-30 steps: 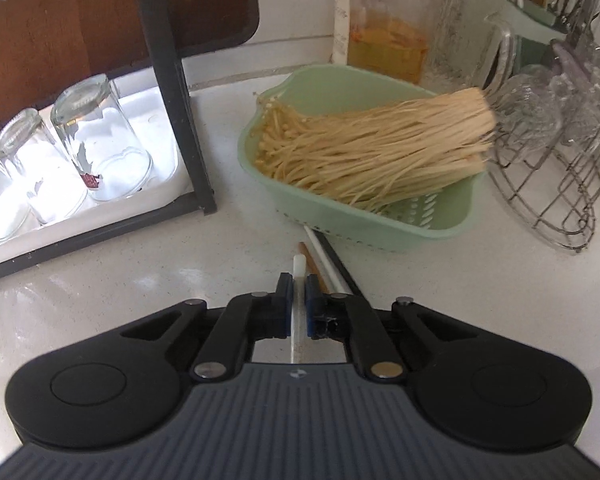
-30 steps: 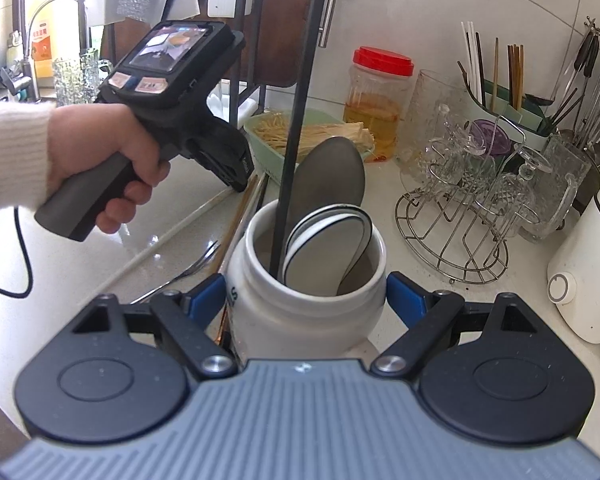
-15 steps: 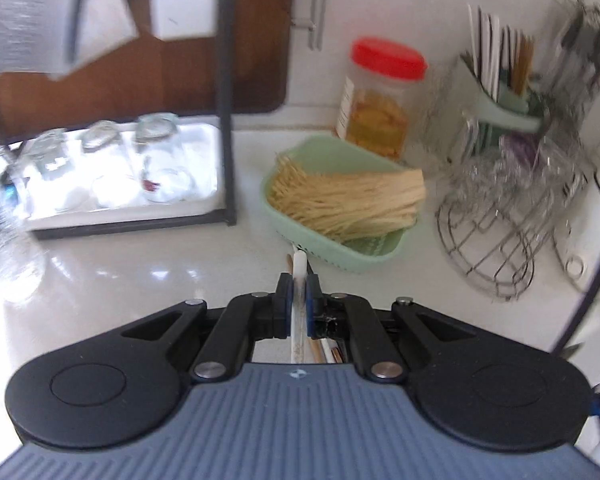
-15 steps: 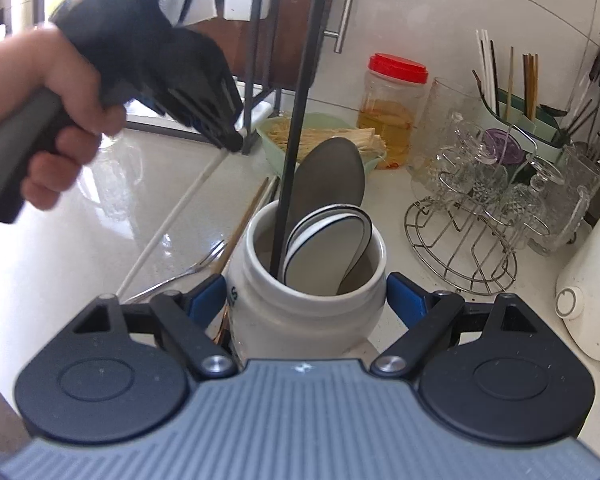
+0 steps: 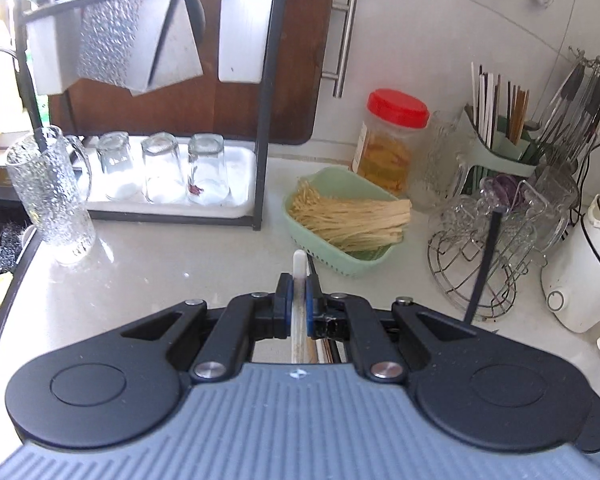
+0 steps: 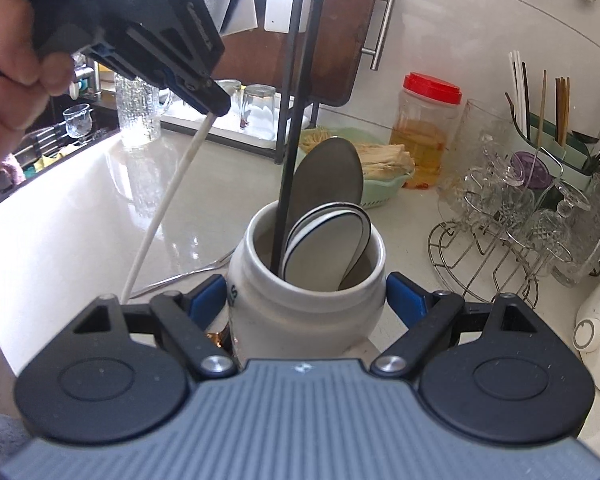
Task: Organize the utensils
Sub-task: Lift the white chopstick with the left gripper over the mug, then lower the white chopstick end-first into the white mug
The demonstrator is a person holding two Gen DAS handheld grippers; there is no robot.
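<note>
My left gripper [image 5: 298, 304] is shut on a white chopstick [image 5: 299, 280] and holds it high above the counter; in the right wrist view the left gripper [image 6: 216, 110] hangs at upper left with the white chopstick [image 6: 164, 204] slanting down from it. My right gripper [image 6: 306, 300] is shut on a white ceramic jar [image 6: 306, 304] that stands on the counter. The jar holds a black chopstick [image 6: 294, 128], a metal spoon [image 6: 328, 176] and a white spoon with a dark rim [image 6: 328, 246]. A fork [image 6: 188, 274] lies on the counter left of the jar.
A green basket of noodles [image 5: 352, 220], a red-lidded jar [image 5: 392, 140], a wire rack of glasses [image 5: 496, 240], a green utensil caddy [image 5: 504, 140] and a white appliance [image 5: 580, 268] stand at the right. A black rack with upturned glasses [image 5: 164, 172] and a tall glass [image 5: 52, 196] stand at the left.
My left gripper has lifted the white chopstick off the counter and risen well above it. My right gripper and the jar have stayed in place.
</note>
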